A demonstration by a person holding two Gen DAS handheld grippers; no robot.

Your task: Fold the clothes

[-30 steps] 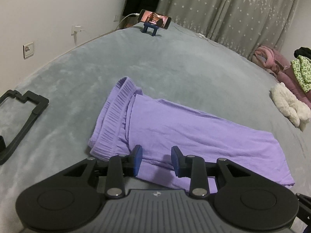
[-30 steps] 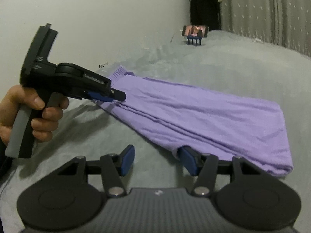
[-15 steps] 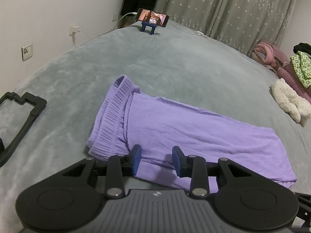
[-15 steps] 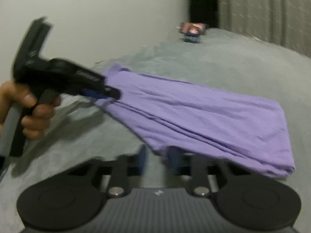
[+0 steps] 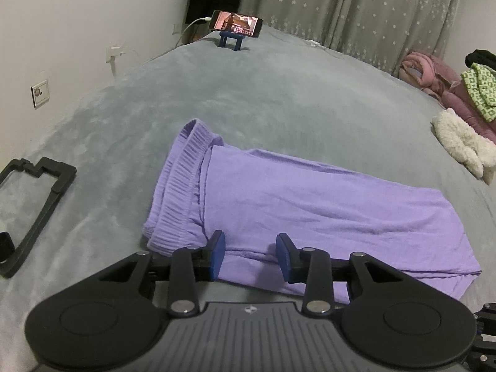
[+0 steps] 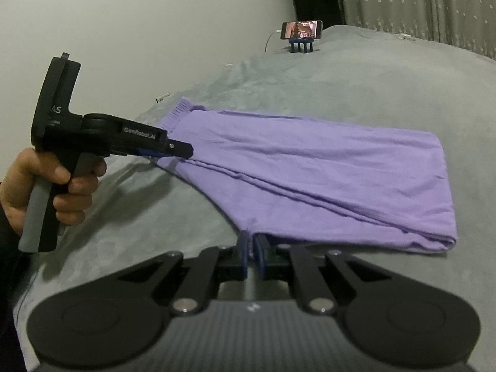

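Purple trousers (image 5: 310, 207), folding underway: right claw (image 6: 252, 249) pinching near edge, left claw (image 5: 250, 255) agape, unladen; next, judged: left clamps.

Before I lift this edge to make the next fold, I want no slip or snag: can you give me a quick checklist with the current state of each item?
1. Right gripper shut on the near edge of the purple pants: ok.
2. Left gripper gripping too: not ok, jaws open astride the edge near the waistband.
3. Pants lying flat on the grey bedspread: ok, only slight wrinkles.
4. Far side beyond the pants free: ok; the phone on its stand sits far off.
5. Black frame apart from the pants: ok.
6. All layers caught in the right grip: cannot tell.
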